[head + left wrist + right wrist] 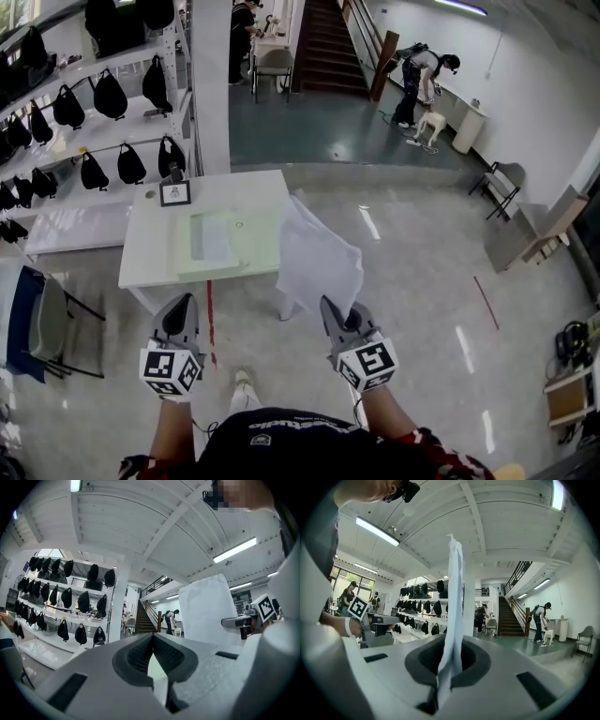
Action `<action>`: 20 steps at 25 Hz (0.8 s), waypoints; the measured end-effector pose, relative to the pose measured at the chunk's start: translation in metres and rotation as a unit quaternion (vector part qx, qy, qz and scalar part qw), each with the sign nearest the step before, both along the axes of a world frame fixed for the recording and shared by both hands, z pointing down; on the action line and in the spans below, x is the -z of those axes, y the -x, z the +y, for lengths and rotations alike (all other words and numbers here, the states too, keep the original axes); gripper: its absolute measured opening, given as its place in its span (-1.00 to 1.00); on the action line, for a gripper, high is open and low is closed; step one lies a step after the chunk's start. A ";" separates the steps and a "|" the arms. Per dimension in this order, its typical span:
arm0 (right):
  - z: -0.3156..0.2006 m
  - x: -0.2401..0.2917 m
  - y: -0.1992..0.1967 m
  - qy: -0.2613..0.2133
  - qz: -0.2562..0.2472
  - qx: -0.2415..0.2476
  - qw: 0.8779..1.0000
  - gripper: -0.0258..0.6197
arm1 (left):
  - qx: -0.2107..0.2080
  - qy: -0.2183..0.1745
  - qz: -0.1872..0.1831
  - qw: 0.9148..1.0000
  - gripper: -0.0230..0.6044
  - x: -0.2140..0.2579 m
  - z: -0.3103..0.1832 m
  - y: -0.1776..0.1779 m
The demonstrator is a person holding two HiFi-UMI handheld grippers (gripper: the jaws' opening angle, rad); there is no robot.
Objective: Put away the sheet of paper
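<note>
My right tool (pixel 330 306) is pinching the sheet of paper (pixel 317 255) by its bottom edge. Right gripper view shows it only edge-on, a thin creased strip. Head view shows it broad, white and limp, standing just ahead of the tool. My left tool (pixel 180 305) is pressed together, empty.

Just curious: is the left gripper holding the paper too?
No, only the right gripper pinches the sheet of paper; the left gripper is empty.
</note>
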State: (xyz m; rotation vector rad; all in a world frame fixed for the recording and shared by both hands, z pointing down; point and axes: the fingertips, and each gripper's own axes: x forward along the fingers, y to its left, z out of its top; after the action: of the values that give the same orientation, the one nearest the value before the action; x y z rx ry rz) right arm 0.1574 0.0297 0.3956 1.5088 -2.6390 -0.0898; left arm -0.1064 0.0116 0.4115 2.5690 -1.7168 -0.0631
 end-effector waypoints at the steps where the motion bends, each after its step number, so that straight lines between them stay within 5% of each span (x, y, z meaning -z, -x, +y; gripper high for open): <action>1: -0.006 0.000 0.001 0.000 0.001 0.001 1.000 -0.91 | 0.000 0.000 0.002 1.000 -0.91 -0.001 -0.005 0.000; 20: -0.096 0.015 0.023 -0.006 -0.001 0.013 1.000 -0.91 | 0.003 -0.005 -0.004 1.000 -0.91 0.020 -0.088 0.017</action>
State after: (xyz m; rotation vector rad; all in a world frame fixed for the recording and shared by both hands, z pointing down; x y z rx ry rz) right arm 0.1341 -0.0665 0.3804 1.4784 -2.6660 -0.1052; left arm -0.1236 -0.0763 0.3913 2.5758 -1.7307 -0.0619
